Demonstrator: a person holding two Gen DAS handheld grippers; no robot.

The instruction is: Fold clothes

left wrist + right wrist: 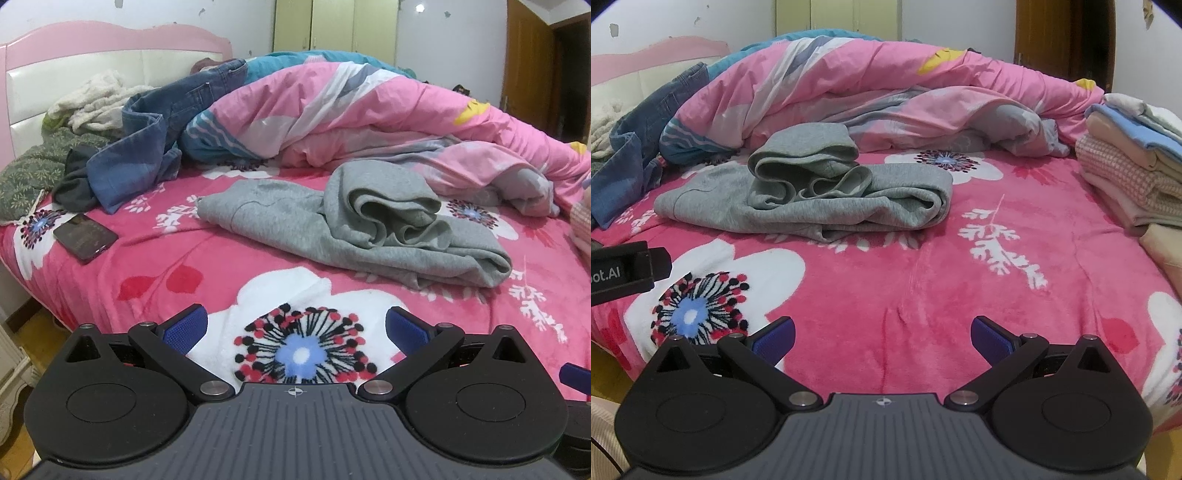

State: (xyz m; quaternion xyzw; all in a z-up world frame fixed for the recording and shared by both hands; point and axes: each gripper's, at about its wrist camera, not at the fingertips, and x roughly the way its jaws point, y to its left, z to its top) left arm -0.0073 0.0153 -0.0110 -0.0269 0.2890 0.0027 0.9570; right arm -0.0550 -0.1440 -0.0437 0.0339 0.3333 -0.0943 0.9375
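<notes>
Left wrist view: your left gripper stands wide open with nothing between its blue pads, poised over the pink floral blanket. Beyond it, well apart, the grey hoodie lies loosely bundled mid-bed. A dark phone rests to its left; its face shows no legible text. Blue jeans and a pink duvet are heaped behind.

Your right gripper is likewise fully spread and empty. The hoodie sits ahead and left. A folded stack stands at right. The left unit's body bears partial lettering, "oot.AI".
</notes>
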